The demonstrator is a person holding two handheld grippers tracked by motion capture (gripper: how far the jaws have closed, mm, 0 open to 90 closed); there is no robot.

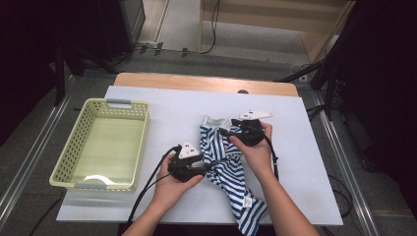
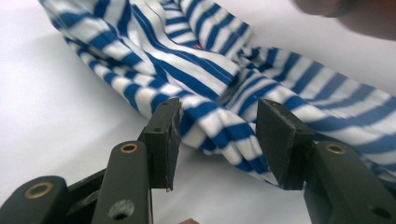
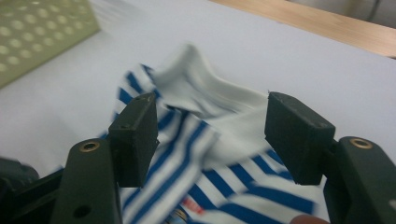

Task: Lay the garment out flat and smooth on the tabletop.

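Note:
A blue-and-white striped garment (image 1: 227, 167) lies crumpled on the white table cover, running from the middle toward the front edge. My left gripper (image 1: 209, 167) sits at its left side with jaws apart; in the left gripper view a fold of the striped garment (image 2: 219, 130) lies between the pads (image 2: 163, 135) without being pressed. My right gripper (image 1: 228, 133) is over the garment's far end, jaws apart. In the right gripper view the white collar (image 3: 205, 88) of the garment stands between and beyond the pads (image 3: 294, 135), untouched.
A pale yellow perforated basket (image 1: 101, 142) stands on the left of the white cover (image 1: 172, 108). The wooden table edge (image 1: 206, 82) runs along the back. Cables trail from both grippers toward the front. Dark stands and floor cables surround the table.

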